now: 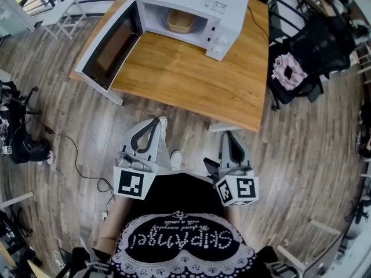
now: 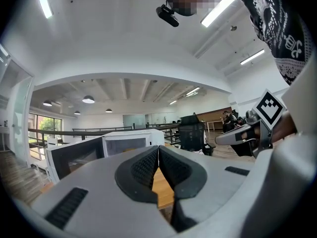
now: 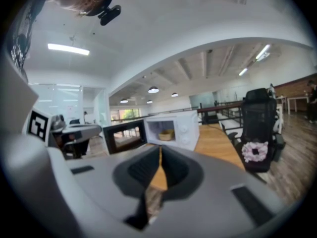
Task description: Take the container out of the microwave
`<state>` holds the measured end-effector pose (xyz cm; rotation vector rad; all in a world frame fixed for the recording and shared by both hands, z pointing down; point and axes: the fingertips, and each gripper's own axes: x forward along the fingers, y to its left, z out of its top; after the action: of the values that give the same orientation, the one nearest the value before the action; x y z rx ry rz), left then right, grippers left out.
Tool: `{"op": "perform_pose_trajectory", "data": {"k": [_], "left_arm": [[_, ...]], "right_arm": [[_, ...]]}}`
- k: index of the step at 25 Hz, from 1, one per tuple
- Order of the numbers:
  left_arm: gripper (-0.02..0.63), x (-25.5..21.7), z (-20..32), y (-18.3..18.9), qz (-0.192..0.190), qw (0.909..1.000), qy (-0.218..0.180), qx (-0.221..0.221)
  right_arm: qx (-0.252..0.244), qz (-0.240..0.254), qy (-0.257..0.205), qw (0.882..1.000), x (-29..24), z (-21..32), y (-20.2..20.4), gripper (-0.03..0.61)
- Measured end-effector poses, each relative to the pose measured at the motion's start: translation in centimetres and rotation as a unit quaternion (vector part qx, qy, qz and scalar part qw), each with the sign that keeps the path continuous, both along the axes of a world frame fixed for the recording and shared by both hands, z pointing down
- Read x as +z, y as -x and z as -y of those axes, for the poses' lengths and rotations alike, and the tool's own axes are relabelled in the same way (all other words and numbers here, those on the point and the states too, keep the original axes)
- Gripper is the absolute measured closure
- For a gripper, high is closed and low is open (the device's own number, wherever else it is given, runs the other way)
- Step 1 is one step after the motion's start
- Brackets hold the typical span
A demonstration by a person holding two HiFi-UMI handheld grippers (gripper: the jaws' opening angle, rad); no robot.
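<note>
A white microwave point(image 1: 191, 7) stands on the wooden table point(image 1: 191, 80) with its door point(image 1: 110, 45) swung open to the left. Inside sits a tan container point(image 1: 181, 21), also visible in the right gripper view as a small tan bowl point(image 3: 167, 134) in the cavity. Both grippers are held low in front of the person, well short of the table. My left gripper point(image 1: 155, 121) has its jaws pressed together with nothing between them point(image 2: 158, 148). My right gripper point(image 1: 226, 134) is likewise shut and empty point(image 3: 160, 149). Both point toward the microwave point(image 2: 131, 142).
A black office chair point(image 1: 313, 51) with a pink ruffled item point(image 1: 288, 70) stands right of the table. A dark railing runs behind it. A black cable point(image 1: 75, 155) trails over the wood floor at the left, near dark bags point(image 1: 17, 143). White chairs point(image 1: 64, 10) sit at the far left.
</note>
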<state>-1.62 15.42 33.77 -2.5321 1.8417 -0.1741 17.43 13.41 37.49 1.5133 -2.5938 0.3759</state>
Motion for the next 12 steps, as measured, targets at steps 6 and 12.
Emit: {"op": "perform_pose_trajectory", "data": {"k": [6, 12], "left_arm": [[0.586, -0.2, 2.3, 1.3, -0.002, 1.0, 0.006, 0.0], [0.586, 0.4, 5.8, 3.6, -0.001, 0.9999, 0.016, 0.001]], "right_arm": [[0.001, 0.001, 0.005, 1.0, -0.3, 2.1, 1.3, 0.543], [0.003, -0.001, 0.016, 1.0, 0.3, 5.5, 3.6, 0.543]]}}
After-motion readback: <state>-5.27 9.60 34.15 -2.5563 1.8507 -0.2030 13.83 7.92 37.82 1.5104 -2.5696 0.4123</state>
